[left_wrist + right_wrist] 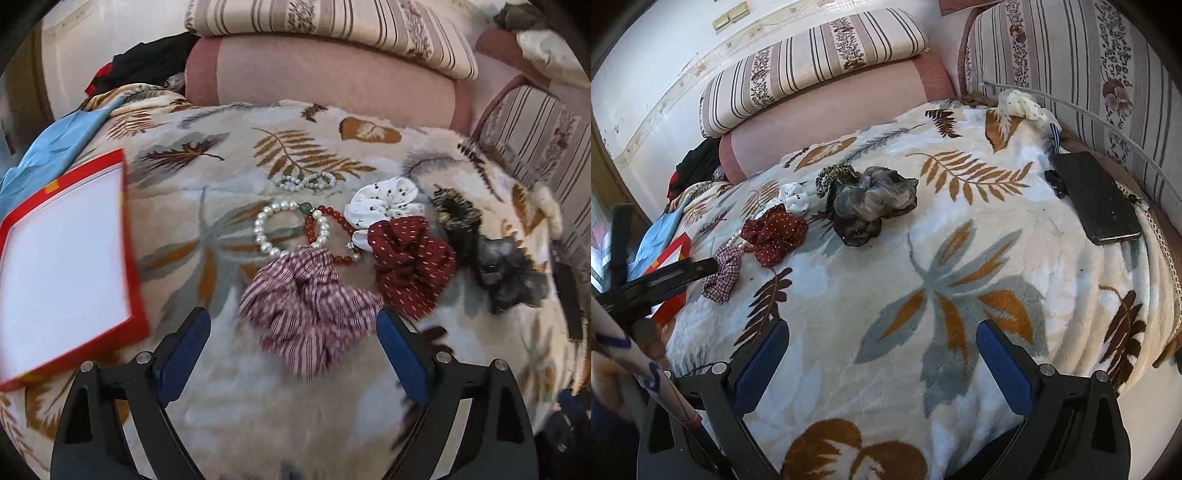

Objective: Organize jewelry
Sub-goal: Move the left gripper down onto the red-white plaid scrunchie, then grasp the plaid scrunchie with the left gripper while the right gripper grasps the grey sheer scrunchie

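While we hold both tools over the leaf-patterned blanket (229, 147), our left gripper (293, 332) has its blue pads spread wide, with nothing between them but the near edge of the pink striped scrunchie (306, 310), which lies on the blanket just ahead. Behind that scrunchie we see the pearl bracelet (275, 232), its far side partly overlapped by the red bead bracelet (332, 232); both touch or slip under the scrunchie's far edge. Farther back sits a small pale green bead bracelet (306, 181), apart from the others. To the right lie the dark red dotted scrunchie (410, 262), the white spotted scrunchie (384, 203) touching it, a leopard-print scrunchie (456, 214) and a grey scrunchie (506, 273). At the left edge rests the red box (66, 266) with its white interior, tilted on the blanket beside a blue cloth (55, 144).

Our right gripper (882, 343) is likewise spread open and holds nothing, hovering above bare blanket well apart from the pile. From this side we see a black phone (1097, 195) near the striped cushion (1071, 74).
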Demonstrator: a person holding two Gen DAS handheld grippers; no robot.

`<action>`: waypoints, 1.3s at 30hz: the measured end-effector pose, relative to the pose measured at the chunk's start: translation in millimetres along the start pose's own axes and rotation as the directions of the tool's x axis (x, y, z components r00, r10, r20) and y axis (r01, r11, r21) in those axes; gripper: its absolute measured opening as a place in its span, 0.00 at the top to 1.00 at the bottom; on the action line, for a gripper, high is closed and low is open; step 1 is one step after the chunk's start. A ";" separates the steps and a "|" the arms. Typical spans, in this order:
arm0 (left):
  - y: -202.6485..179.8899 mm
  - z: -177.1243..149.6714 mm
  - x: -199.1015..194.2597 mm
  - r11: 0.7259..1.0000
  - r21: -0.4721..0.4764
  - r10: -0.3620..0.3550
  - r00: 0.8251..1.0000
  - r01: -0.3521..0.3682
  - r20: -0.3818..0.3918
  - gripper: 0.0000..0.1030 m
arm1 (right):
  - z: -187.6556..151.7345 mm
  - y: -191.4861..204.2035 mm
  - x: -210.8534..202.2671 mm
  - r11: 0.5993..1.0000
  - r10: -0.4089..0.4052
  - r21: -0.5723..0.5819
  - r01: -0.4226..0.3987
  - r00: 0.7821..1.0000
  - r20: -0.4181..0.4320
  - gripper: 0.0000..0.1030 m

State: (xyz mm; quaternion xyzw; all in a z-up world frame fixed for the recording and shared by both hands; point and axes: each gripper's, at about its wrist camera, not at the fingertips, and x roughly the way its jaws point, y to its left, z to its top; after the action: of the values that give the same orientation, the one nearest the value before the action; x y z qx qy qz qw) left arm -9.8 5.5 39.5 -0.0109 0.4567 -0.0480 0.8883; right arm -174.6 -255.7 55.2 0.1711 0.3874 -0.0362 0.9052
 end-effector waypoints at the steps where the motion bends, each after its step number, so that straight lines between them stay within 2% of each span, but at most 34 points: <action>1: -1.5 0.7 6.5 1.000 0.007 0.017 1.000 -0.017 -0.001 0.17 | 0.7 -0.4 0.1 1.000 0.002 0.001 -0.002 1.000 0.002 0.00; 3: -3.6 -0.2 17.8 1.000 0.017 0.002 1.000 -0.002 -0.016 0.46 | 5.8 -2.5 -0.2 1.000 0.005 0.008 -0.005 1.000 0.011 0.00; 5: -3.7 -2.8 22.5 1.000 0.014 -0.017 1.000 0.018 -0.018 0.62 | 14.4 -4.5 -0.4 1.000 0.009 0.011 -0.009 1.000 0.029 0.00; 9: -7.1 -10.9 14.3 0.998 0.035 -0.047 0.998 0.046 0.031 0.76 | 42.8 -12.8 8.8 0.997 0.051 0.057 -0.054 0.997 0.064 0.00; 15: -22.1 -20.3 -7.5 0.993 0.102 -0.063 0.993 0.053 0.097 0.79 | 94.6 -19.0 67.9 0.991 0.071 0.109 -0.074 0.997 0.028 0.00; 17: -27.7 -22.2 -10.5 0.991 0.128 -0.060 0.993 0.047 0.105 0.79 | 103.6 -18.1 94.5 0.991 0.059 0.121 -0.055 0.998 -0.025 0.00; 19: -31.5 -23.9 -11.0 0.988 0.148 -0.055 0.992 0.038 0.109 0.79 | 105.7 -17.2 119.2 0.987 0.091 0.136 -0.081 0.994 -0.068 0.06; 21: -32.3 -24.8 -9.6 0.987 0.155 -0.055 0.993 0.038 0.108 0.79 | 101.4 -11.7 130.7 0.992 0.088 0.102 -0.078 0.991 -0.099 0.40; 22: -31.8 -24.9 -8.2 0.987 0.154 -0.055 0.993 0.038 0.105 0.79 | 99.4 -9.0 131.7 0.994 0.081 0.077 -0.073 0.991 -0.104 0.47; 24: -30.1 -25.9 -7.4 0.988 0.145 -0.058 0.993 0.042 0.106 0.79 | 96.7 -4.5 126.2 0.994 0.104 0.050 -0.100 0.991 -0.079 0.76; 27: -29.7 -26.4 -11.9 0.989 0.142 -0.061 0.991 0.043 0.121 0.79 | 93.6 1.1 111.5 0.993 0.116 0.006 -0.116 0.993 -0.026 0.79; 34: -24.7 -30.0 -35.2 0.990 0.129 -0.077 0.983 0.055 0.168 0.79 | 76.0 18.5 65.4 0.980 0.193 -0.054 -0.189 0.978 0.074 0.80; 39: -18.6 -36.9 -51.0 0.991 0.120 -0.082 0.980 0.061 0.182 0.79 | 52.0 40.5 44.6 0.963 0.254 -0.117 -0.245 0.964 0.074 0.80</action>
State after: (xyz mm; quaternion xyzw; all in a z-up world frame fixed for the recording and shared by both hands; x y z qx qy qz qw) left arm -70.7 -7.2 60.5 0.0189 0.3672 -0.1047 0.9240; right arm -99.7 -232.2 68.1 0.1681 0.3236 0.0913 0.9267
